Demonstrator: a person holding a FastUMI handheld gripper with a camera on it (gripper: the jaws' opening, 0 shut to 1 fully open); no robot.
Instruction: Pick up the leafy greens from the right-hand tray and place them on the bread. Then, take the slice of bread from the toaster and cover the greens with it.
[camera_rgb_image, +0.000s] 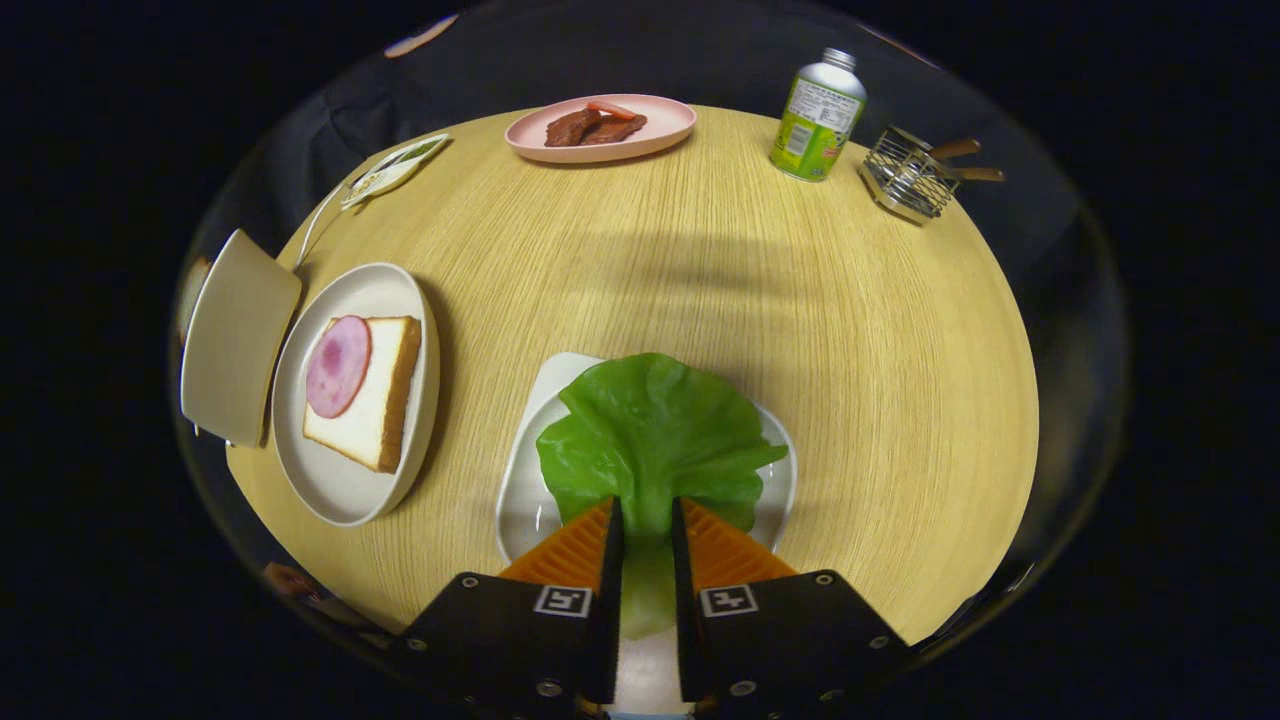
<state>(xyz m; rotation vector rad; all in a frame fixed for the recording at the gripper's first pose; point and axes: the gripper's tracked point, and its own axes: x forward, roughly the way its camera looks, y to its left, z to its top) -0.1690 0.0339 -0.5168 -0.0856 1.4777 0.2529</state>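
A: Since the sandwich gets built on the left, what waits there?

B: At the far left a beige toaster (238, 335) stands at the table's edge, and I cannot make out its slice from here; just beside it a pale plate (345, 490) carries the bread slice (375, 400) with a round of ham (338, 365) on top, laid flat and open, which I judge is so the greens can go straight on.

A: And the greens themselves?

B: In the middle, the lettuce leaf (650, 430) lies over the white tray (520, 500), its stem end pointing back between the fingers; that end looks the easiest to pinch.

A: So the gripper has it?

B: The gripper (647, 525) is narrowed to a slim gap with the pale stem in it; both orange fingers (575, 550) seem to press the leaf, though whether it has left the tray I cannot tell.

A: Further right?

B: Beyond, a pink plate (600, 145) of meat, a green bottle (818, 115) and a wire rack (908, 180), all well apart.
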